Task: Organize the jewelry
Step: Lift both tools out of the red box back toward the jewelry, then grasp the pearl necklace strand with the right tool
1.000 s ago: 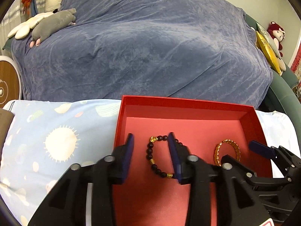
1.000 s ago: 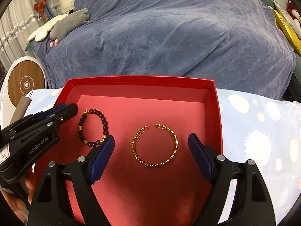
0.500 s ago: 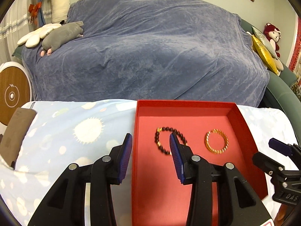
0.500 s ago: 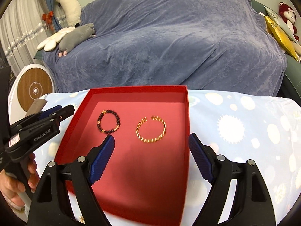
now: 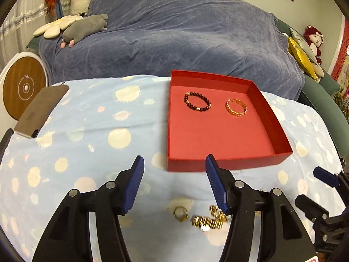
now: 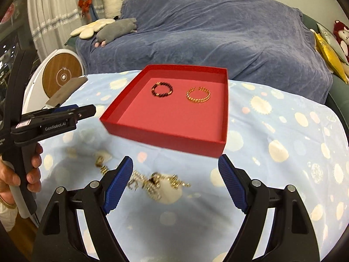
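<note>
Two bracelets lie side by side in the red box (image 5: 226,131), toward its far wall: a dark beaded bracelet (image 5: 197,104) on the left and an open gold bangle (image 5: 236,107) on the right, near each other but apart. The box sits on the counter (image 5: 91,131), which is covered by a pale blue cloth printed with suns and dots, toward its far edge. Nearer the front edge, a loose cluster of gold jewelry (image 5: 207,220) rests on the cloth (a small ring (image 5: 180,213) lies just left of a flat gold band; the other pieces are too blurred to name). The left gripper (image 5: 174,182) is above the cloth between the box's near wall and that cluster, its jaws wide and holding nothing. The right gripper (image 6: 175,182) is over the same cluster (image 6: 152,182), its blue-padded jaws also spread wide and bare. In the right wrist view the left gripper (image 6: 87,111) shows from the side, gripped by the person's hand (image 6: 13,174). Beyond the counter stands a sofa draped in a blue-grey blanket (image 6: 207,32), with a grey plush toy (image 6: 115,30) on its left end.
</note>
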A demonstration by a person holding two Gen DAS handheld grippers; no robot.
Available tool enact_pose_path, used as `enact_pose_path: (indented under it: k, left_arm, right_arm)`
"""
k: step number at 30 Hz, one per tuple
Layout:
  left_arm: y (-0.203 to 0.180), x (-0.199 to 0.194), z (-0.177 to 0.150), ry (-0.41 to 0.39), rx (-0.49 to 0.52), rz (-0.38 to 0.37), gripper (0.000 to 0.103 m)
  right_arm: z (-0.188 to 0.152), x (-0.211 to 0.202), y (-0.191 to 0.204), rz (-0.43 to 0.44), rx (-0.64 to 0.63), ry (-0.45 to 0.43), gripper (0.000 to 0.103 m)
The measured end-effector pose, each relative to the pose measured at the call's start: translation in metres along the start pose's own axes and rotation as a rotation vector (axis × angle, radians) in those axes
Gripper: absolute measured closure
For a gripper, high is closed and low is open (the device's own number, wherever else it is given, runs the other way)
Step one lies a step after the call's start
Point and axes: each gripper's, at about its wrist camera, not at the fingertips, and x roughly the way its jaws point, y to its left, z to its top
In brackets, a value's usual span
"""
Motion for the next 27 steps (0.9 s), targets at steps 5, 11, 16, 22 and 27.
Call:
enact_pose_path:
  k: [5, 11, 16, 22, 27]
  left_arm:
    - [0.003, -0.012, -0.037, 0.024, -0.02, 0.022, 0.045]
    - [0.007, -0.002, -0.059, 0.067, -0.003, 0.026, 0.041]
    - [0.013, 0.004, -0.066, 0.096, -0.007, 0.008, 0.041]
    - [0.008, 0.006, -0.068, 0.114, 0.001, -0.018, 0.041]
    - [0.003, 0.006, -0.072, 0.122, 0.017, -0.026, 0.037]
  right_arm:
    - [-0.03, 0.012, 0.015, 0.036, -0.025, 0.055, 0.03]
    - [-0.047, 0.039, 0.023, 0.042, -0.055, 0.109, 0.042]
    - [-0.047, 0.05, 0.02, 0.042, -0.046, 0.115, 0.043]
    - [-0.044, 0.061, 0.017, 0.055, -0.039, 0.13, 0.045]
    - [-0.039, 0.067, 0.019, 0.064, -0.037, 0.133, 0.051]
